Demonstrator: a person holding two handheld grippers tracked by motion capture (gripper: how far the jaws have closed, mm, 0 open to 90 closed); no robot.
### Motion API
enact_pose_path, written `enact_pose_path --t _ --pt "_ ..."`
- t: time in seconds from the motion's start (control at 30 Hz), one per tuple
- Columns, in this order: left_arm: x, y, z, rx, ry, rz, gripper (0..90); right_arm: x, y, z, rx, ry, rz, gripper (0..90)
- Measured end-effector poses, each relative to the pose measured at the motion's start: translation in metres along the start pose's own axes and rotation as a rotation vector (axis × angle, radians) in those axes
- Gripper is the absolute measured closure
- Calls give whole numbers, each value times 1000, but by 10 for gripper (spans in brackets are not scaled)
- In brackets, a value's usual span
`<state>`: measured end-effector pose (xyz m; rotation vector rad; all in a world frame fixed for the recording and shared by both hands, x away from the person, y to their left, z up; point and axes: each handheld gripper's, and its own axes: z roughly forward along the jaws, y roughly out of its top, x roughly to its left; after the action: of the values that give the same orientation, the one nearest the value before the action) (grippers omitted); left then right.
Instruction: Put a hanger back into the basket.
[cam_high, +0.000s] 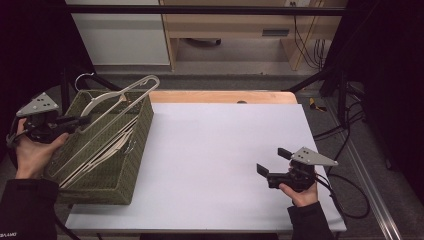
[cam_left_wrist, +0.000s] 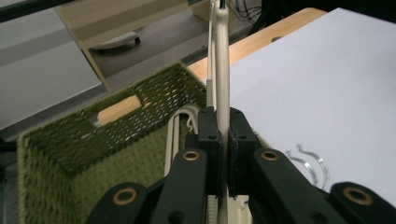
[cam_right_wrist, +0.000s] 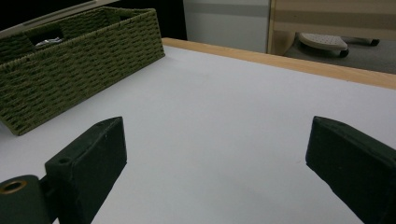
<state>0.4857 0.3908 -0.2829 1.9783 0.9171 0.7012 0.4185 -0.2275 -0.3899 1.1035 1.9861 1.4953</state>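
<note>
The cream hanger (cam_high: 122, 95) sits tilted over the green woven basket (cam_high: 131, 165), its wire hook toward the basket's far left corner and its long bar reaching out past the far right rim. My left gripper (cam_high: 80, 120) is clenched on it: in the left gripper view both pads pinch the hanger's (cam_left_wrist: 219, 70) thin edge squarely, with the basket's (cam_left_wrist: 70, 140) inside below and behind it.

To do this well, I judge I should lift straight up until the lower end is above the rim and the other hangers (cam_high: 107, 147) lying inside, then swing over the white mat (cam_high: 220, 150). The grip is narrow on a long lever, so I would move slowly and keep the hanger from twisting between the pads.

My left hand (cam_high: 30, 152) is at the basket's left side, palm up under the tool, jaws pointing level across the basket. My right gripper (cam_high: 272, 162) rests well to the basket's right on the mat, jaws spread wide and holding nothing, aimed back toward the basket (cam_right_wrist: 70, 70).
</note>
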Motion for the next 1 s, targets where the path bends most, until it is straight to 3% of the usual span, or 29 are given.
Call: enact_pose_path --t 0.27,0.47,0.77,1.0 --pt "14 -19 1 32 46 18 865 0 0 1 3 1 2 57" --pt "21 -30 1 62 58 15 865 0 -1 1 3 -1 -2 57" --pt "21 -46 10 122 84 28 865 0 -1 2 8 2 -2 58" --pt "18 -67 27 170 94 20 865 0 -1 2 7 4 -5 59"
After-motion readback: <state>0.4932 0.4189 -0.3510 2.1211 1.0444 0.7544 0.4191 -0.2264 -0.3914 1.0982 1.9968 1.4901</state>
